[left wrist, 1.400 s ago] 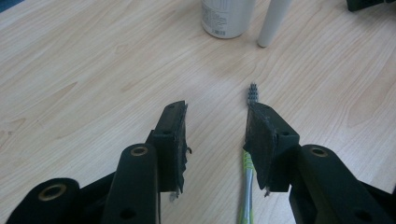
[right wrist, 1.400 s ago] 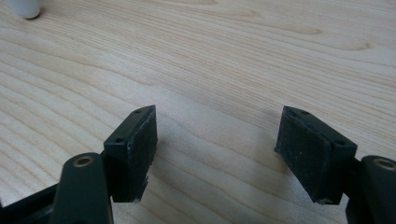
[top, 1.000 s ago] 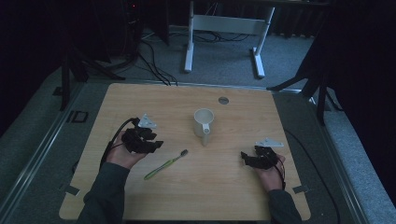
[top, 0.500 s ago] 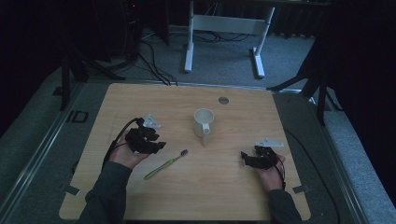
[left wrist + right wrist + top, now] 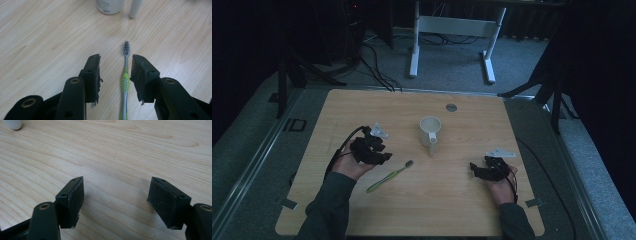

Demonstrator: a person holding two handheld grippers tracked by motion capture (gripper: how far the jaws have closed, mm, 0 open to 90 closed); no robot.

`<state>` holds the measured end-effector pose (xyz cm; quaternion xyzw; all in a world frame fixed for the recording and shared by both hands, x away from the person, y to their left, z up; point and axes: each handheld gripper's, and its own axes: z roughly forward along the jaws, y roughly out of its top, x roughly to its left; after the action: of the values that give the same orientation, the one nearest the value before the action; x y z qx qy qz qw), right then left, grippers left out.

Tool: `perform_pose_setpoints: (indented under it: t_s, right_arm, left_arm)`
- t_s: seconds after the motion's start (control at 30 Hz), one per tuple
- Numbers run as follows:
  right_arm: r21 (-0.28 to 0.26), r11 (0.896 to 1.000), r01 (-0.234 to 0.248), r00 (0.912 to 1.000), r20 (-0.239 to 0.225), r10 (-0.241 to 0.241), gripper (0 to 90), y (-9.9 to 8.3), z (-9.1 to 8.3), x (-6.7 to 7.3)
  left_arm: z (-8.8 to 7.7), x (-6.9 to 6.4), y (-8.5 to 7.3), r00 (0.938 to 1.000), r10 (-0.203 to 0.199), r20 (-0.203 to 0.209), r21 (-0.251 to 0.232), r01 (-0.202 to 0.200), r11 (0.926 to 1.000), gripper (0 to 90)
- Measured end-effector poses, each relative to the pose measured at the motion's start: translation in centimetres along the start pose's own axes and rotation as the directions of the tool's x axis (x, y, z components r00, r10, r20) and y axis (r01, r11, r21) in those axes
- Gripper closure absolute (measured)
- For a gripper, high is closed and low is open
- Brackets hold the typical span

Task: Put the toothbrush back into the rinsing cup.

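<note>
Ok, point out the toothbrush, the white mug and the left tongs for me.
toothbrush [image 5: 125, 81], left gripper view, on its green handle.
white mug [image 5: 430, 131], high view, on its side wall below the rim.
left tongs [image 5: 115, 75], left gripper view, midway between their open tips.

Light wooden table, bearing green toothbrush, white mug, perhaps a grommet.

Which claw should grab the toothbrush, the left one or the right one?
Probably the left claw. The toothbrush already lies between its open jaws, untouched by either pad. The right claw is open over bare table, far off on the other side.
</note>
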<state>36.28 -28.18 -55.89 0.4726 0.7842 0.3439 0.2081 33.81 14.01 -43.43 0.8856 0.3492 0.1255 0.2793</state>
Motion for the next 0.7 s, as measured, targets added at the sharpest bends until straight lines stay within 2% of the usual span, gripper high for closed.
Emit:
perform_pose_setpoints:
  t_s: [0.37,0.7]
  right_arm:
    - [0.0,1.0,0.002,1.0,-0.002,-0.002,28.1,0.0,0.0,0.0]
    - [0.0,1.0,0.002,1.0,-0.002,-0.002,28.0,0.0,0.0,0.0]
  left_arm:
    - [0.7,-0.3,0.4,0.9996,0.013,0.024,0.024,-0.014,0.9996,60.4]
    - [1.1,-0.5,0.6,0.9995,0.017,0.028,0.047,-0.018,0.9987,61.7]
